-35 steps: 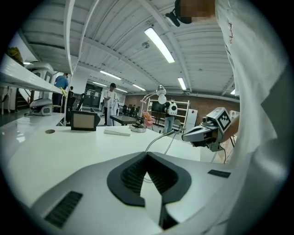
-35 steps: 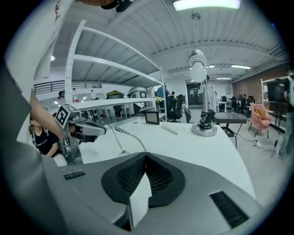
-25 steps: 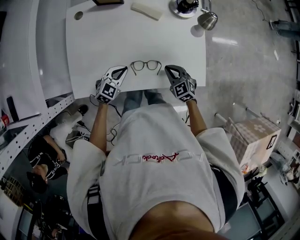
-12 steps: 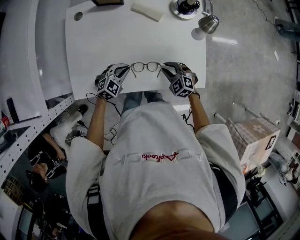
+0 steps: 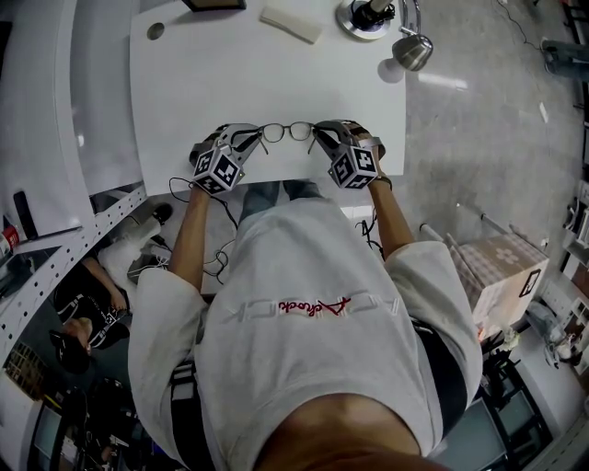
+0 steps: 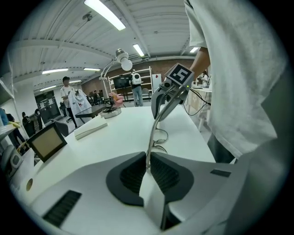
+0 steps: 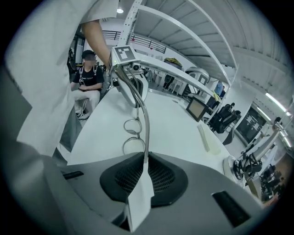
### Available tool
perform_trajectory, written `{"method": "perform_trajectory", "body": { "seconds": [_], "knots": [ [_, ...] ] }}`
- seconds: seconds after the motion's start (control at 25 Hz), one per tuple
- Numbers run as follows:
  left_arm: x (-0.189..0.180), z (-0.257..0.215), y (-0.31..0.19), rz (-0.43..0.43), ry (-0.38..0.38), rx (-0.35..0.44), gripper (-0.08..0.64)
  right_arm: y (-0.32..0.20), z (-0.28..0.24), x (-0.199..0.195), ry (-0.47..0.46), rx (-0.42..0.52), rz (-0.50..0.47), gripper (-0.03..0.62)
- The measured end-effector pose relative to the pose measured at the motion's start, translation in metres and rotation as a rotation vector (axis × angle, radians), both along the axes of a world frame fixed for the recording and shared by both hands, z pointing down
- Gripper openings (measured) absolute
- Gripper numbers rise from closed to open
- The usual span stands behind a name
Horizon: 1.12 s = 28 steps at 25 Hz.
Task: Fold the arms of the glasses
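A white table is filling the middle of a busy workshop, with a desk lamp and a pale flat block sitting well apart from the work at its far edge. The person is leaning over the near edge, where the glasses are lying with lenses facing away and both arms pointing back toward the body, unfolded.

A second ago both grippers were resting just beside the frame with jaws spread and nothing between them. Now they are closer in, one at each end of the frame. The left gripper is pinching the thin left-hand arm with its pads closed flat against it, and the right gripper is likewise clamping the right-hand arm, with no gap showing on either side.

So the reach is over and the grasp is being made on both arms. The folding itself is not yet starting. The next move is probably asking for one arm to be swung inward across the back of the lenses while the other gripper is steadying the frame.
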<state>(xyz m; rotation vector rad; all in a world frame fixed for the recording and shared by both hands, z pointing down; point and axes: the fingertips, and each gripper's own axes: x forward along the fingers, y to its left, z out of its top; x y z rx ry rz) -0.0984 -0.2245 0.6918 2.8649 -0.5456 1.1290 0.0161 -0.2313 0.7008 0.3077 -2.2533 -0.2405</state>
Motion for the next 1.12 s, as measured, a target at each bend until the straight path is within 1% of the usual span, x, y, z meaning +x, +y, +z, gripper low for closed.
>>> {"method": "perform_trajectory", "body": {
  "seconds": [0.04, 0.36, 0.56, 0.72, 0.84, 1.12],
  "knots": [
    [0.001, -0.001, 0.000, 0.004, 0.000, 0.003, 0.055, 0.001, 0.000, 0.000, 0.000, 0.001, -0.004, 0.066],
    [0.009, 0.002, -0.004, 0.041, -0.021, -0.003, 0.055, 0.003, 0.000, 0.001, -0.021, -0.036, -0.008, 0.063],
    [0.023, 0.008, -0.006, 0.116, -0.060, 0.000, 0.055, 0.001, -0.002, 0.001, -0.055, -0.067, 0.015, 0.061],
    [0.033, 0.015, -0.006, 0.188, -0.097, -0.013, 0.054, -0.003, -0.004, 0.002, -0.089, -0.099, 0.034, 0.060],
    [0.040, 0.023, -0.003, 0.241, -0.132, -0.024, 0.051, -0.005, -0.005, 0.000, -0.096, -0.112, 0.031, 0.058],
    [0.045, 0.032, -0.004, 0.270, -0.158, -0.066, 0.052, -0.003, -0.004, 0.002, -0.098, -0.135, 0.016, 0.058]
  ]
}}
